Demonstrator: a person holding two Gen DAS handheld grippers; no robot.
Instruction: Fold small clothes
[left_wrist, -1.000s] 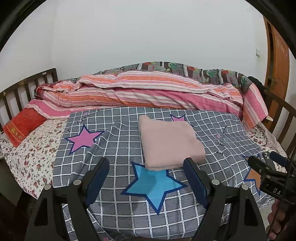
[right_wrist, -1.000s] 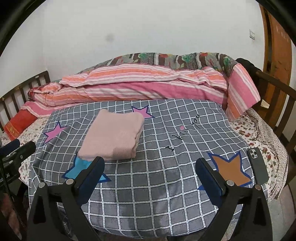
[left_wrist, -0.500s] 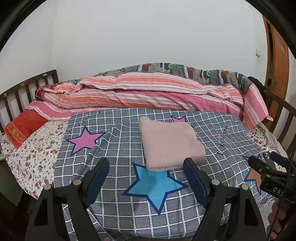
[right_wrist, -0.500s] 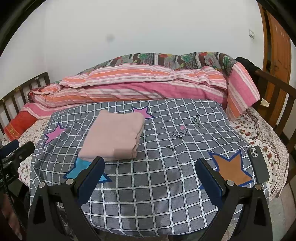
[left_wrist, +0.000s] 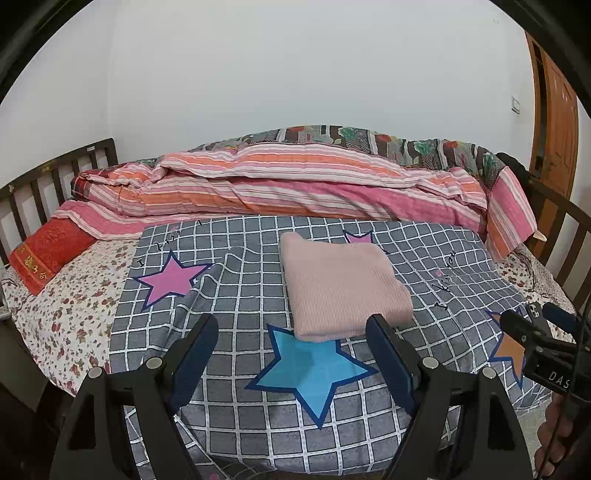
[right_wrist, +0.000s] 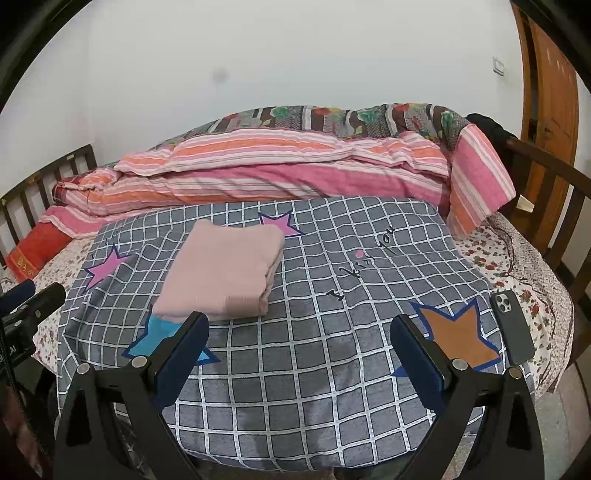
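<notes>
You are holding both grippers above the near edge of a bed, and neither one touches anything. Your left gripper (left_wrist: 291, 332) has its jaws spread wide, with nothing between them but the grey checked blanket (left_wrist: 236, 295) below. Your right gripper (right_wrist: 299, 332) is spread just as wide and is also empty.

The pink garment (left_wrist: 340, 284) lies folded into a neat thick rectangle on the blanket, near its middle. Seen from your left gripper, it sits straight ahead, its near edge just beyond the fingertips and resting against the top of a blue star (left_wrist: 310, 365) printed on the blanket. Seen from your right gripper, the garment (right_wrist: 225, 269) lies ahead and to the left, just past the left finger (right_wrist: 184, 347).

A dark phone (right_wrist: 511, 326) lies on the flowered sheet (right_wrist: 524, 266) at the right edge of the bed, beside an orange star (right_wrist: 454, 332). A rolled pink and orange striped quilt (left_wrist: 295, 184) runs along the far side against the white wall. A red pillow (left_wrist: 48, 254) sits at the far left by the wooden bed rail (left_wrist: 37, 184).
</notes>
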